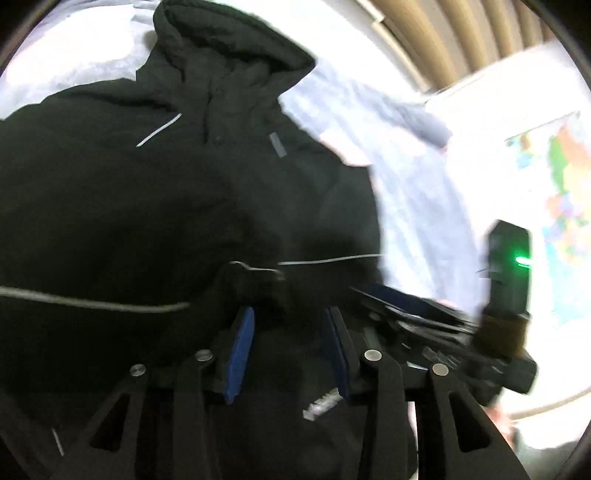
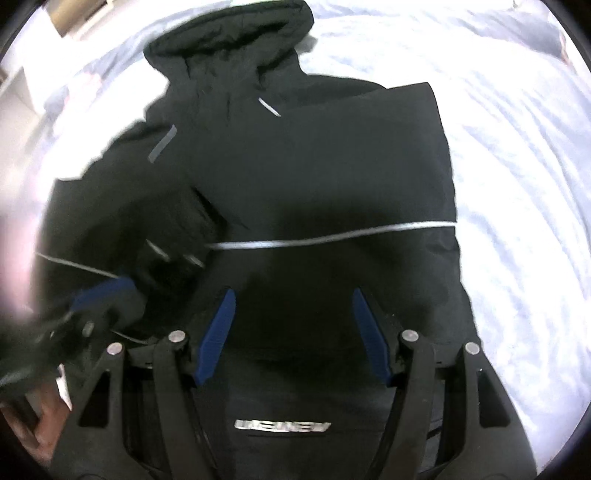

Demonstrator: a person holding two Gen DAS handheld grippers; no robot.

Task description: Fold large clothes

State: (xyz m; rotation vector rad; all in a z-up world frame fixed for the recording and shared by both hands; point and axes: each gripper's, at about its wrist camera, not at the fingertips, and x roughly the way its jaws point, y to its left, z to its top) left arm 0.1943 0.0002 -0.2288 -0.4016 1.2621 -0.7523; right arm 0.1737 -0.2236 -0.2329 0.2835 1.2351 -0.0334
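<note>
A black hooded jacket (image 2: 314, 177) with thin grey reflective stripes lies front-up on a pale bed sheet, hood (image 2: 236, 40) at the far end. Its right sleeve is folded in over the body. It also fills the left wrist view (image 1: 155, 206). My right gripper (image 2: 291, 310) is open, blue pads apart, empty, over the jacket's lower hem near a white logo (image 2: 282, 424). My left gripper (image 1: 288, 325) is open and empty over the lower jacket. The left gripper shows blurred at the left edge of the right wrist view (image 2: 99, 295); the right gripper shows at the right of the left wrist view (image 1: 424, 314).
The pale blue-white sheet (image 2: 517, 184) surrounds the jacket, with wrinkles to the right. A curtain (image 1: 461, 33) and a bright wall with a colourful map (image 1: 561, 192) lie beyond the bed. A hand shows at the lower left (image 2: 40, 424).
</note>
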